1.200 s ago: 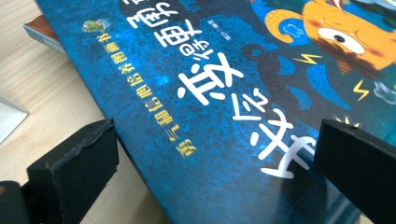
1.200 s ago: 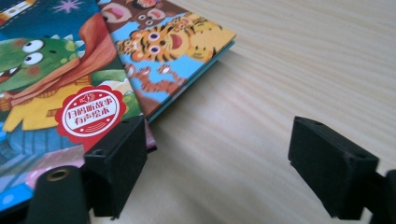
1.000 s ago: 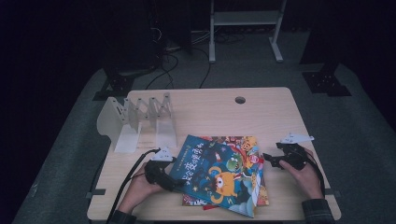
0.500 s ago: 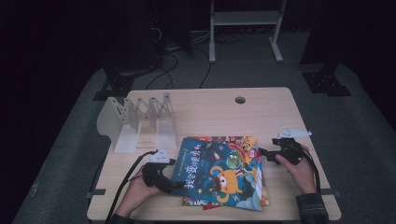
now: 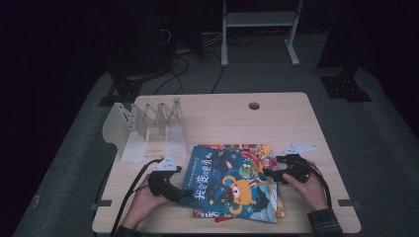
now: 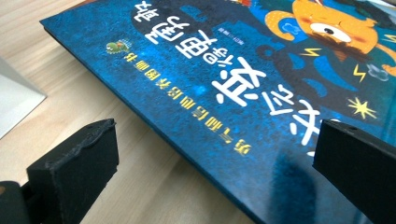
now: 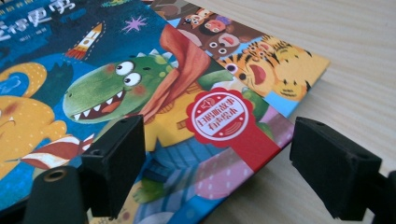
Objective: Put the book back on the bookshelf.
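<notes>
Blue picture book lies flat on top of a small stack of books at the near middle of the bench, skewed, long axis running near-left to far-right, title reading toward the person. Left claw sits at the book's left edge, jaws wide apart straddling that edge, gripping nothing; right claw sits at its right corner, jaws likewise wide and empty. Both claws about equally near; white folding rack stands beyond the book's left side.

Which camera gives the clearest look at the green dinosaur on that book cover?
The right gripper view: the green dinosaur is close and sharp there. In the high view it is a tiny green speck. The left gripper view shows the cover's title side instead.
</notes>
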Action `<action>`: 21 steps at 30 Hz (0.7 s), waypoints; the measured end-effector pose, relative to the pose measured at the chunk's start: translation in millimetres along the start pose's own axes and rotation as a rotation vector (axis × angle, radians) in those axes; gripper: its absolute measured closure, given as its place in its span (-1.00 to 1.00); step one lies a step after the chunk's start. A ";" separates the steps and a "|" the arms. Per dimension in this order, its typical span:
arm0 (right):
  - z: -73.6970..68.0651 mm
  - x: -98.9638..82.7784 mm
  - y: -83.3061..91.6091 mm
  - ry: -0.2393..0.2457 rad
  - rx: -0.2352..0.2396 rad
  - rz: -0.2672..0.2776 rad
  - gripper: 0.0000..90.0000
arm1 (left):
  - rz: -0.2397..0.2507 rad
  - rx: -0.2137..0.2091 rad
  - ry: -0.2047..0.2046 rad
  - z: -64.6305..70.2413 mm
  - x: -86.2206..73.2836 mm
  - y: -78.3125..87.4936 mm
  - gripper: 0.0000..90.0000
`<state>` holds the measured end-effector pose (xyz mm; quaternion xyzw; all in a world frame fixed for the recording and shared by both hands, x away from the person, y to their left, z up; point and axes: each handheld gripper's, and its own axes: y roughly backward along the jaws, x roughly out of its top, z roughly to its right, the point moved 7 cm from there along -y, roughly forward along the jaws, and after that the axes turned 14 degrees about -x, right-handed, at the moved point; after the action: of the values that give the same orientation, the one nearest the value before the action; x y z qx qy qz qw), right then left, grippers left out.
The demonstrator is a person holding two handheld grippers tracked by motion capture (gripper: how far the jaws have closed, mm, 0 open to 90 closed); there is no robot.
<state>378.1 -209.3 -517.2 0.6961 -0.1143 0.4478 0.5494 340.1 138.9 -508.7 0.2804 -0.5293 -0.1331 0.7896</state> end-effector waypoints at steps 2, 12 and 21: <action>-4.4 2.6 -0.5 0.024 -0.014 0.001 -0.61 | -0.005 0.004 0.007 -1.7 -2.0 0.4 -1.00; -23.4 13.3 -12.1 0.042 0.014 0.006 -0.61 | 0.008 0.026 0.038 -4.3 -7.7 7.8 -1.00; -34.2 18.3 -11.8 0.075 0.021 0.018 -0.40 | 0.041 0.066 0.086 -4.3 -20.7 20.5 -1.00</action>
<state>379.2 -169.2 -511.5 0.6834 -0.0952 0.4795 0.5421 333.8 167.3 -513.8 0.3008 -0.5047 -0.0872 0.8045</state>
